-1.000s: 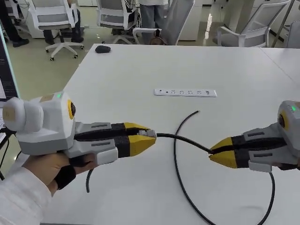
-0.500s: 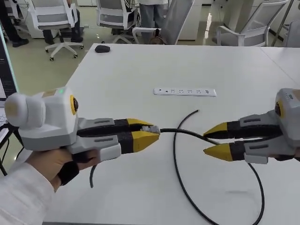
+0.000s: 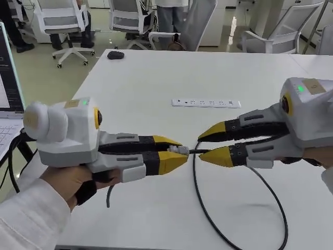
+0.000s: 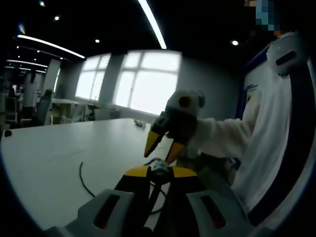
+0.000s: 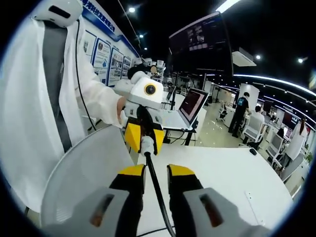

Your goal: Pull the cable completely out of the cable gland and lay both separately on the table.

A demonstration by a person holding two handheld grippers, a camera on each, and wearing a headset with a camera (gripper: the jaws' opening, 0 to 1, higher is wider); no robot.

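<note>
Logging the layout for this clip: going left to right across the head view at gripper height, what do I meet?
Laptop → person's left hand → cable gland → right gripper, jaws open.

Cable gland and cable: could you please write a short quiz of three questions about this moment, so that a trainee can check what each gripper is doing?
1. True or false: the right gripper is shut on the cable.
2. What is between the tips of the left gripper? A: the cable gland. B: the loose end of the cable. C: nothing.
3. Short answer: is the cable out of the cable gland?

Key
1. False. Its jaws stand apart, one on each side of the cable.
2. A.
3. No. The cable runs into the cable gland.
</note>
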